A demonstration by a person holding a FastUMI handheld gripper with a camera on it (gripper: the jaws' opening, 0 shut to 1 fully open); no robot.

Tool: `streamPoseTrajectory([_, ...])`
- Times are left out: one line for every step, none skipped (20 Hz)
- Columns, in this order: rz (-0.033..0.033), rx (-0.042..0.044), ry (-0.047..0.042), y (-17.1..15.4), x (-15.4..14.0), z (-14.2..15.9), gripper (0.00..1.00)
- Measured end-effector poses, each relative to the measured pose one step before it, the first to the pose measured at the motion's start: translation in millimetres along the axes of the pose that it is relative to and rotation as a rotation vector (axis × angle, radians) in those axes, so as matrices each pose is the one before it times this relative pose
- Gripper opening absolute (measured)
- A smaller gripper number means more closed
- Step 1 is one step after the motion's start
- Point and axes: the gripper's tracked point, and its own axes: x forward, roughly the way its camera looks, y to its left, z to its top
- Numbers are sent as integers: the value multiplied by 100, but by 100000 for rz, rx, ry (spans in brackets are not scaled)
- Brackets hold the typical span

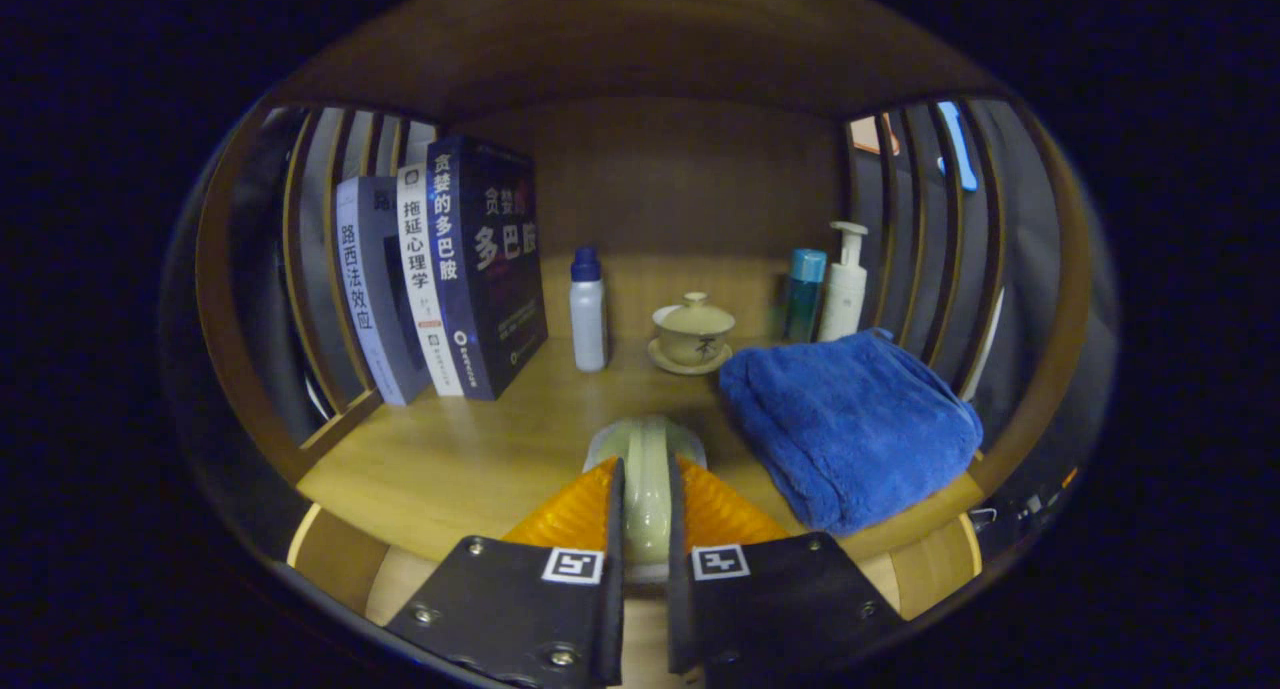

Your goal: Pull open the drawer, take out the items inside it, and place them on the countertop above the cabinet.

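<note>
A pale greenish glazed piece [645, 479], smooth and rounded, is pinched between both fingers of my gripper [645, 494], which is shut on it. It hangs low over the wooden countertop [470, 449], its far end reaching just ahead of the fingertips. Whether it rests on the wood I cannot tell. The fingers hide its rear part.
Three upright books [440, 279] stand at the left. Beyond the fingers are a white bottle with a blue cap [588, 314], a lidded cream cup on a saucer [692, 334], a teal bottle [803, 294] and a white pump bottle [845, 284]. A folded blue towel [850, 424] lies right of the fingers.
</note>
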Motion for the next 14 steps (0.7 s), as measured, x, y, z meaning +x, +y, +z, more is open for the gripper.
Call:
streamPoseTrajectory([-425, -1976, -751, -252, 544, 443, 18])
streamPoseTrajectory([-849, -2427, -1024, -126, 308, 168, 18])
streamPoseTrajectory([-1142, -2332, -776, -137, 401, 92, 18])
streamPoseTrajectory([-1200, -1788, -943, 40, 391, 62, 18])
streamPoseTrajectory([-1105, -966, -217, 42, 202, -3, 18])
streamPoseTrajectory([-961, -61, -638, -25, 190, 45, 18])
streamPoseTrajectory([-651, 109, -5, -8, 85, -16, 18])
streamPoseTrajectory([-377, -209, -466, 27, 62, 32, 18])
streamPoseTrajectory([-238, -391, -1096, 23, 61, 73, 18])
streamPoseTrajectory([-71, -1018, -1199, -29, -13, 131, 18])
streamPoseTrajectory([6, -1129, -942, -23, -86, 60, 18])
streamPoseTrajectory([123, -904, -674, 76, 5, -35, 18])
streamPoseTrajectory([13, -116, 86, 1, -106, 31, 18])
streamPoseTrajectory([511, 1185, 71, 200, -146, -195, 19])
